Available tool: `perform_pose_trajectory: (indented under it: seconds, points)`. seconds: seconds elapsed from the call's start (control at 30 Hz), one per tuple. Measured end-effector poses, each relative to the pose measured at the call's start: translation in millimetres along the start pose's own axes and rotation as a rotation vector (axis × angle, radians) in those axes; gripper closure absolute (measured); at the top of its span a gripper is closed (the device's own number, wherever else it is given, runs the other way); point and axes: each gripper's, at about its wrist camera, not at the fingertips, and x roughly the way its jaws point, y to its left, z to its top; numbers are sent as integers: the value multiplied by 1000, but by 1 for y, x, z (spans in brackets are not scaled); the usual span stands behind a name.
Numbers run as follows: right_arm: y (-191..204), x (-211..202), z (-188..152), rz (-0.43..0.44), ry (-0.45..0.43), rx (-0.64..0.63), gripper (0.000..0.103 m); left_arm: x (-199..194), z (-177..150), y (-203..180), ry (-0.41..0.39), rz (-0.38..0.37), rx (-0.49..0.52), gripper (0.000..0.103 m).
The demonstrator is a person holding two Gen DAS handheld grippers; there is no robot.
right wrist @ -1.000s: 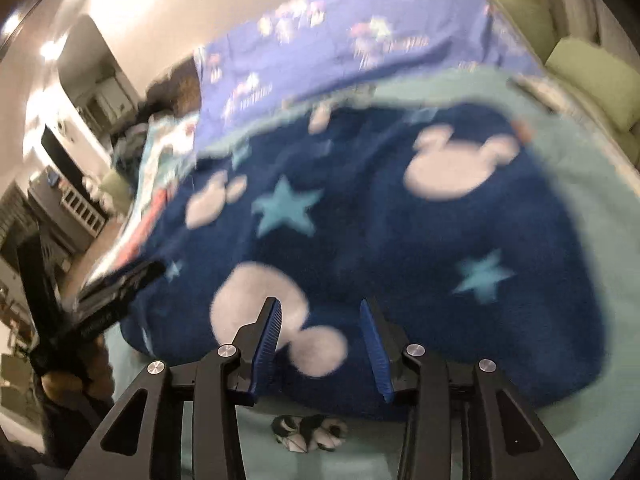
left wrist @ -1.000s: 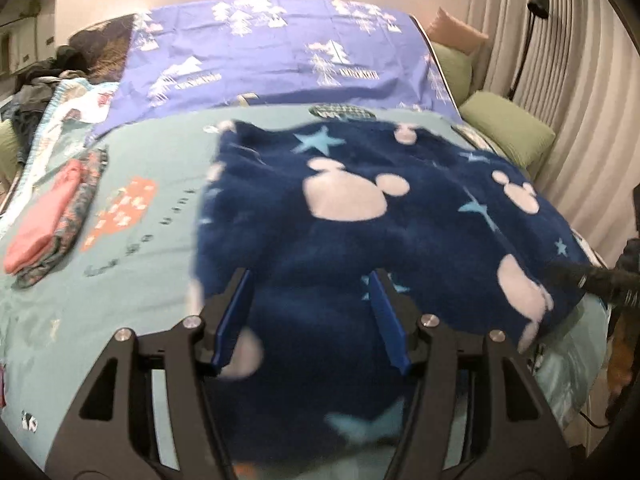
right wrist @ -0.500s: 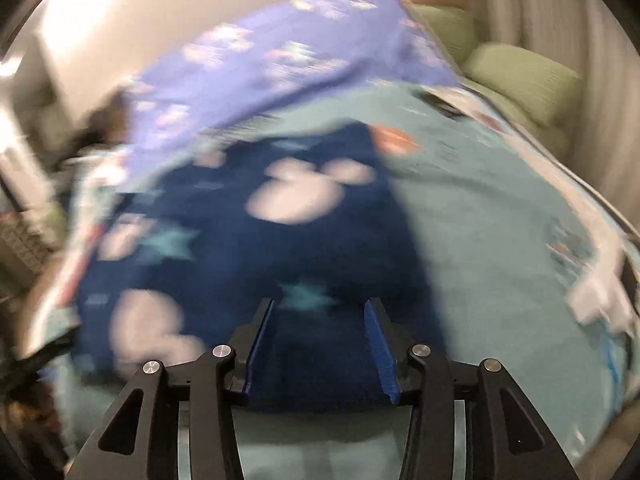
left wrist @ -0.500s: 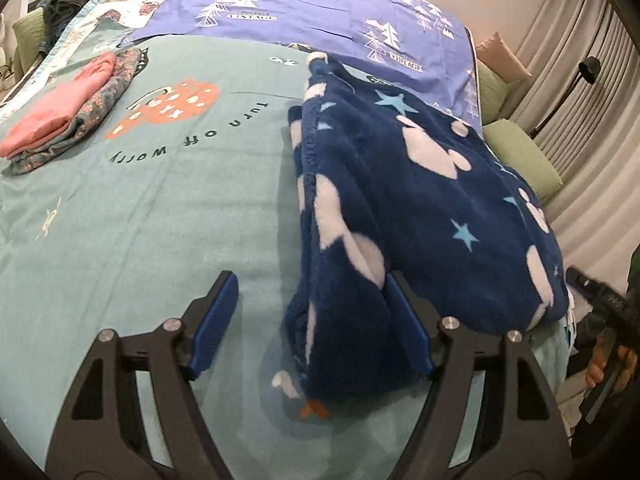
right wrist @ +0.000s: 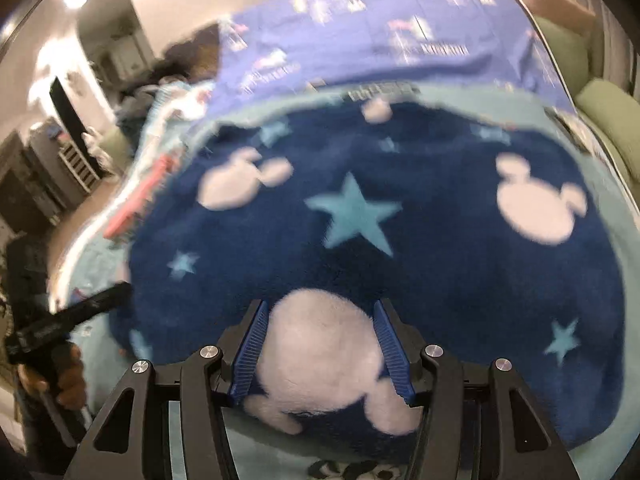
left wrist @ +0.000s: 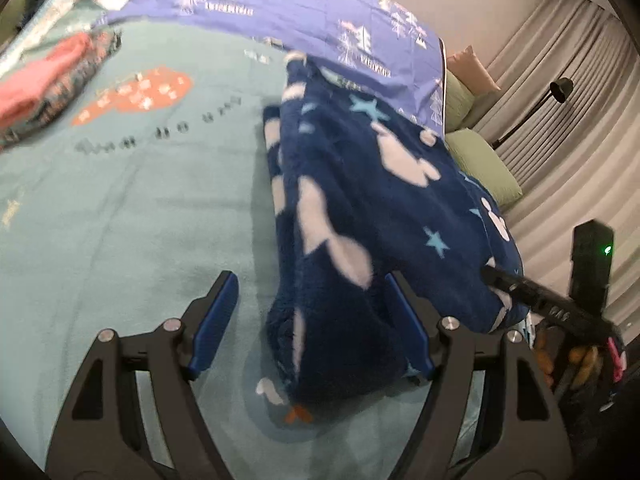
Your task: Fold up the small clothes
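Observation:
A navy fleece garment (left wrist: 380, 208) with white mouse heads and light-blue stars lies folded on a teal bedspread (left wrist: 120, 208). My left gripper (left wrist: 312, 316) is open, its blue fingers astride the garment's near left corner. My right gripper (right wrist: 322, 344) is open, its fingers either side of a white mouse patch at the near edge of the garment (right wrist: 360, 220). The right gripper also shows in the left wrist view (left wrist: 520, 288), touching the garment's right corner. The left gripper also shows in the right wrist view (right wrist: 80, 308).
A folded pink and patterned pile (left wrist: 44, 80) lies at the left of the bed. A purple tree-print sheet (left wrist: 300, 4) covers the far end. Green cushions (left wrist: 480, 160), a black floor lamp (left wrist: 556, 92) and curtains stand to the right.
The right gripper has come down onto the garment's near edge, now with a white patch between its fingers. The left gripper has stayed around the near left corner, moving in slightly.

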Motion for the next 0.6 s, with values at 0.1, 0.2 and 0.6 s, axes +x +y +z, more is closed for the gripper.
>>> perform_pose_trajectory:
  seconds: [0.1, 0.2, 0.6]
  points:
    - [8, -12, -3, -24, -41, -19, 47, 4, 4, 2, -6, -47, -11, 31]
    - [22, -29, -1, -6, -101, -85, 47, 6, 9, 2, 26, -106, -21, 48]
    - [168, 2, -55, 48, -106, -661, 34, -40, 61, 26, -136, 101, 6, 39]
